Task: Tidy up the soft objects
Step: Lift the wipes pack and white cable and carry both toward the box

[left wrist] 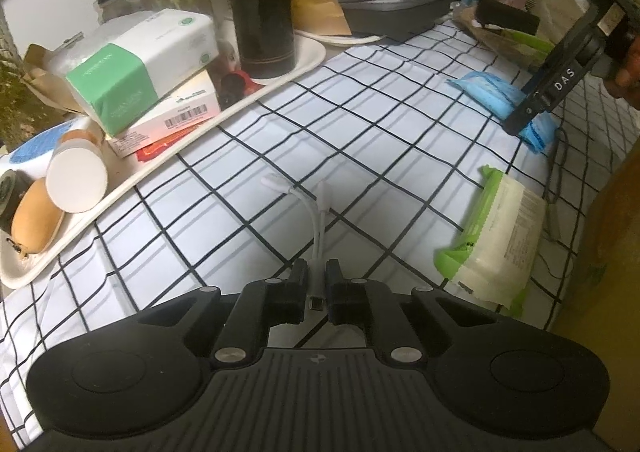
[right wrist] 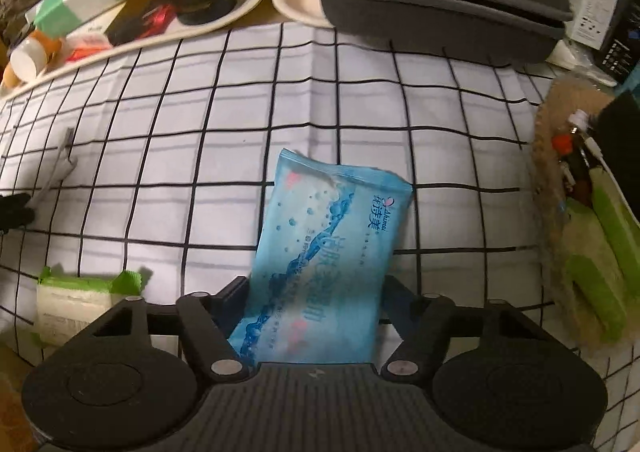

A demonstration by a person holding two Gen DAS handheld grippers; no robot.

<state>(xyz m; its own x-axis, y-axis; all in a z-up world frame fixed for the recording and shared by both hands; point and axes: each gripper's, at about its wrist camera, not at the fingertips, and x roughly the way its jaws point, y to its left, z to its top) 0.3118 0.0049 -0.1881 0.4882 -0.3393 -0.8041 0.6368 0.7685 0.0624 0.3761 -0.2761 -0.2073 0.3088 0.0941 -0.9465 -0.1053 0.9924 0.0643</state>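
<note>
Left tongs are closed tight on a thin white adapter cable with a metal plug. The plug end is pinched between the pads, and the rest trails forward, its two white heads lying on the white black-grid cloth covering the bench.

Right tongs are partly open and straddle a flat blue plastic wet-wipe pack with printed water graphics. The pack lies flat on the cloth between the jaws. Whether the pads actually press on it cannot be told, as the contact line is hidden by the pack's edges. In the left wrist view the same pack is seen under the right tongs, far right of the cloth.

A second pack, green-edged with a cream label, lies near the bench's right edge, untouched.

Handling judgement:
- The blue pack is expected to be light and floppy, with slick film, and a grip at one end would likely let it droop or slip.
- It is best taken across its short width, mid-length, with a firm squeeze.
- The cable is limp, so a grip at the rigid plug is sound.

A cream tray of boxes and bottles is seen at the rear left.
</note>
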